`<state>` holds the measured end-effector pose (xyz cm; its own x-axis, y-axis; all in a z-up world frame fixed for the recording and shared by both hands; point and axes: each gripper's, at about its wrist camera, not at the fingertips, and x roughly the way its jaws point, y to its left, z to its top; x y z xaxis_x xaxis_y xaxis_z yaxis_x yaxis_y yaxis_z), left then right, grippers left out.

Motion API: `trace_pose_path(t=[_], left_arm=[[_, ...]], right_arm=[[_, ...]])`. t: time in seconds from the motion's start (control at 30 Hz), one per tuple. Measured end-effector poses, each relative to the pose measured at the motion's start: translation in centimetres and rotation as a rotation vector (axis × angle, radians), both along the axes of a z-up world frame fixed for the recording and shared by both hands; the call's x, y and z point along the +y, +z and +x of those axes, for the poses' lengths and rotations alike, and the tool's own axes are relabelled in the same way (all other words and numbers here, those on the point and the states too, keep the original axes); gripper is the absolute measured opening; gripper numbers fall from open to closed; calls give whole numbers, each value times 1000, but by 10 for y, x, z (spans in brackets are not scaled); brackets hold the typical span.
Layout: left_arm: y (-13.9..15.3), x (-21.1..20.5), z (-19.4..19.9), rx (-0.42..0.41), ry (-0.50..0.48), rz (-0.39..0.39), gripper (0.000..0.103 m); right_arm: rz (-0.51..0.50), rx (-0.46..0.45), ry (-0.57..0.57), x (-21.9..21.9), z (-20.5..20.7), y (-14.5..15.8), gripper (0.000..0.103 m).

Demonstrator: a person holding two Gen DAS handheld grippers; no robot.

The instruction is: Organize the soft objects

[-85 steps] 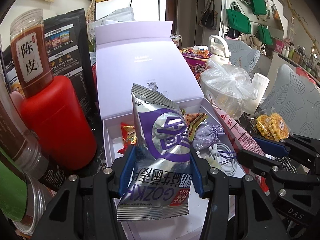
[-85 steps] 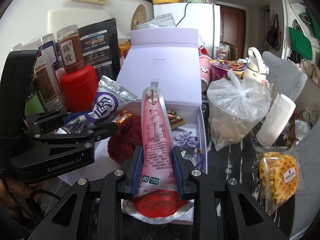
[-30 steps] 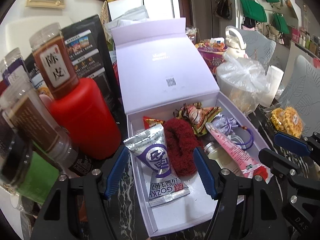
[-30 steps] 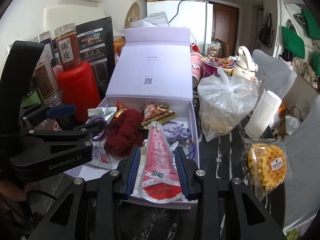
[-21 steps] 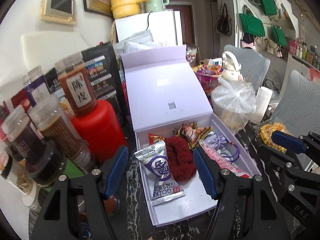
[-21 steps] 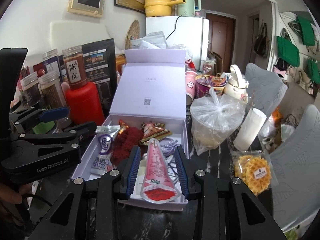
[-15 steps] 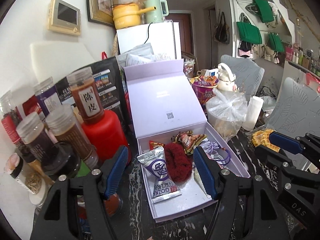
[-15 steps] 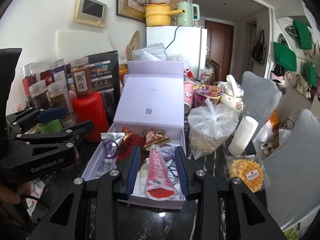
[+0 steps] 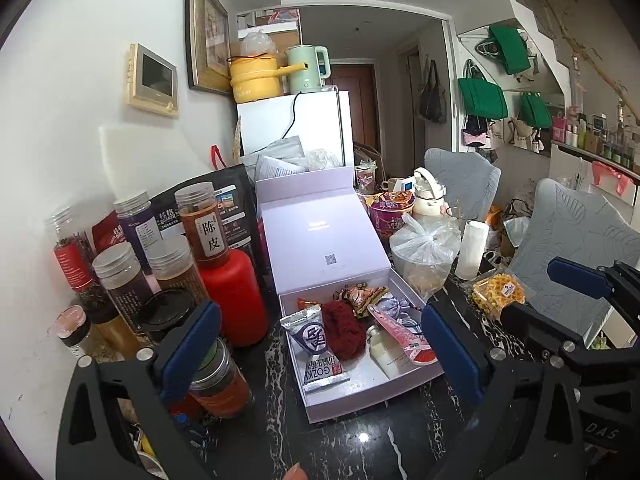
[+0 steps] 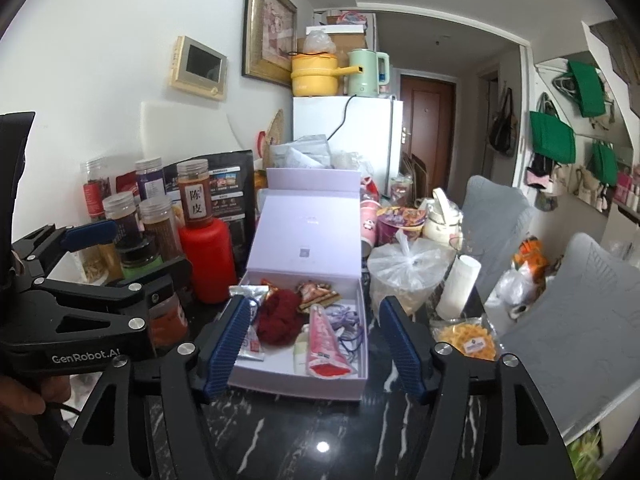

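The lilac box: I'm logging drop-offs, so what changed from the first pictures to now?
Both tools let go and drew back, their jaws just opening, nothing between them. The silver pouch and pink pouch now lie in the lilac box. The red scrunchie and lid stayed put.

A lived-in home: fridge (image 9: 294, 126), kettle (image 9: 306, 69), hanging bags (image 9: 482, 96).

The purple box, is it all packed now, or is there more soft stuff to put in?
Mostly packed. The silver snack packet, pink pouch and fuzzy red thing lie inside the purple box. Nothing is in hand: the left gripper and right gripper are open, their jaws just widened, nothing between them. Possibly left: the waffle bag beside the box, and its open lid.
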<state>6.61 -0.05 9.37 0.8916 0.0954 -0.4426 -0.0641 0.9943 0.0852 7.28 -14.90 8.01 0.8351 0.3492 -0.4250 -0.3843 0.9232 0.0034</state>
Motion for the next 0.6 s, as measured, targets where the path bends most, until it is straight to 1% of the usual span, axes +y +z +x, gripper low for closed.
trace_pose_path(t=[0.2,0.43,0.6], left_arm=[[-3,1,-27,6,7,-19,102],[-17,-2,-46,34,22,-7,102],[-27,-4,-55,60,19,-18,102]], right_arm=[[9,-1,-7,-4,-28,-2,74],[11,32,-17,-7,-51,-16,74],[9,54,-29,-10,-62,-25,74]])
